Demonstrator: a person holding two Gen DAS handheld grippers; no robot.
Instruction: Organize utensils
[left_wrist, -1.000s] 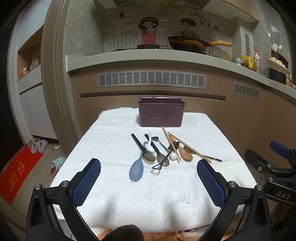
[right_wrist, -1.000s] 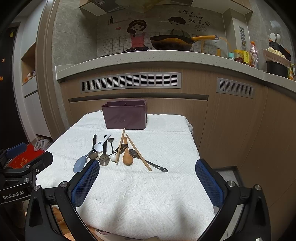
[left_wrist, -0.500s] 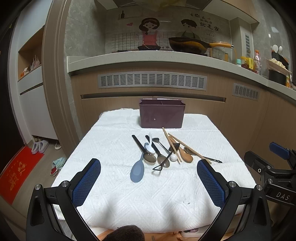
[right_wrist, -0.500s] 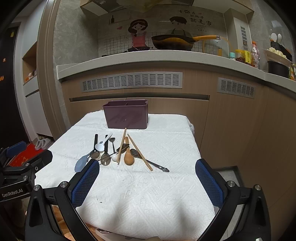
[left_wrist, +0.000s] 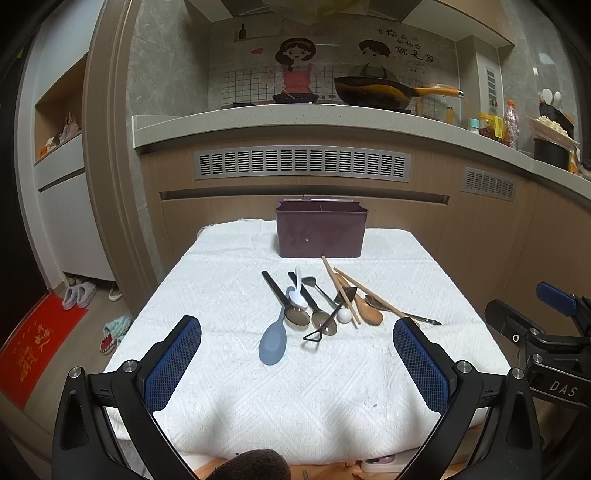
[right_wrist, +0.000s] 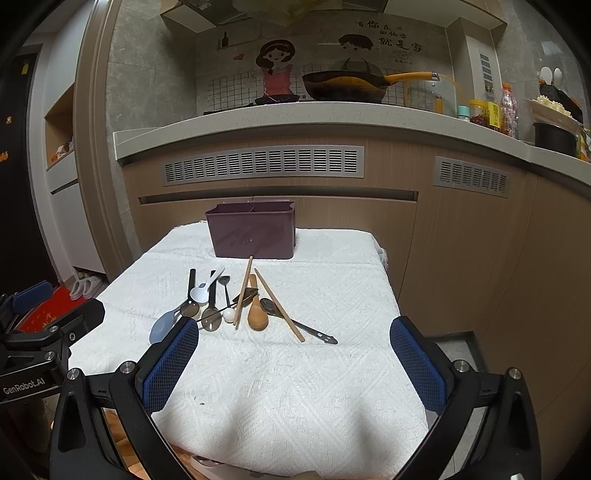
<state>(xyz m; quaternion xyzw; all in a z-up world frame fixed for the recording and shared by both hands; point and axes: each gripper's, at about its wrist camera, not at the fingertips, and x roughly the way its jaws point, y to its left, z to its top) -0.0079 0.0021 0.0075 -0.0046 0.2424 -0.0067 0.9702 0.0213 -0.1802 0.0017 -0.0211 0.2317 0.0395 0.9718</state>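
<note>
A pile of utensils lies mid-table on the white cloth (left_wrist: 229, 280): a grey-blue spoon (left_wrist: 272, 343), a white spoon (left_wrist: 298, 295), metal spoons (left_wrist: 320, 314), a wooden spoon (left_wrist: 369, 313) and two chopsticks (left_wrist: 340, 288). The pile also shows in the right wrist view, with the wooden spoon (right_wrist: 257, 315) and chopsticks (right_wrist: 279, 304). A dark purple divided holder (left_wrist: 320, 232) stands behind them, also seen in the right wrist view (right_wrist: 253, 234). My left gripper (left_wrist: 297, 363) is open and empty, in front of the pile. My right gripper (right_wrist: 293, 363) is open and empty, near the front edge.
The table stands against a wooden kitchen counter (left_wrist: 295, 114) with a wok (left_wrist: 373, 90) on it. Slippers (left_wrist: 79, 293) and a red mat (left_wrist: 33, 347) lie on the floor to the left. Floor drops off past the table's right edge (right_wrist: 391, 295).
Both views have shifted slightly; the grippers have edged a little closer to the table. Nothing on the table has moved.
</note>
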